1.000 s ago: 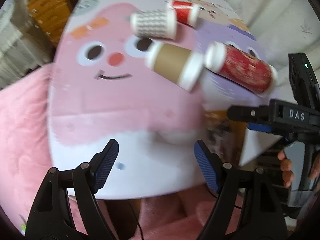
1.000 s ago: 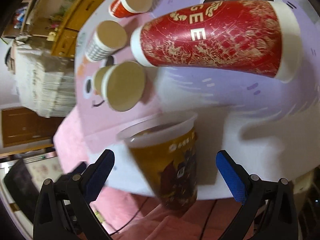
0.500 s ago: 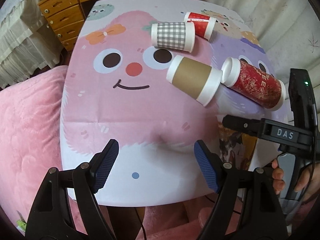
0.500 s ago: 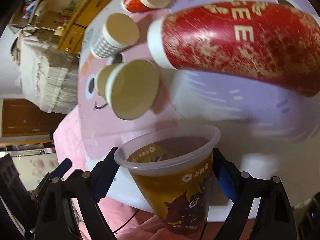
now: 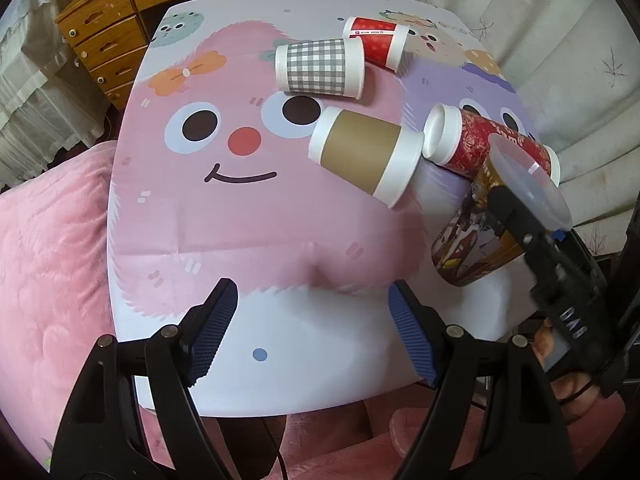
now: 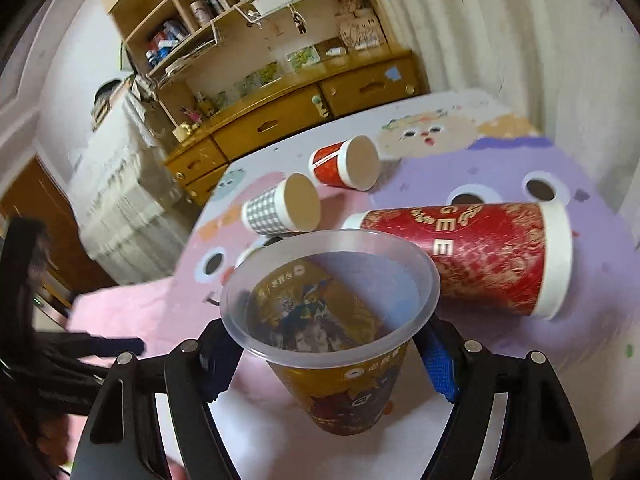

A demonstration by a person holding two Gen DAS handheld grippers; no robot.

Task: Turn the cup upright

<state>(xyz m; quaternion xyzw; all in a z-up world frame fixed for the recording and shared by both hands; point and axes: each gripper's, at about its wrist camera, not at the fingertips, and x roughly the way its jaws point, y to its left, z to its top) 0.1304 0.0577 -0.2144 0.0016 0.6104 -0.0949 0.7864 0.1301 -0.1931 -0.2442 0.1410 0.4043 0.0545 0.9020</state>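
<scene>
My right gripper is shut on a clear plastic cup with a gold and dark printed sleeve. The cup is nearly upright, mouth up, and its base is at the white front part of the table. In the left wrist view the same cup leans at the table's right front, with the right gripper clamped near its rim. My left gripper is open and empty above the table's front edge.
Several paper cups lie on their sides on the cartoon tablecloth: a brown-sleeved one, a grey checked one, a small red one and a tall red one just behind the held cup. A pink cushion lies left.
My right gripper closed on the plastic cup and turned it from tilted to nearly upright on the table. The left gripper pulled back and steadied, still open.
</scene>
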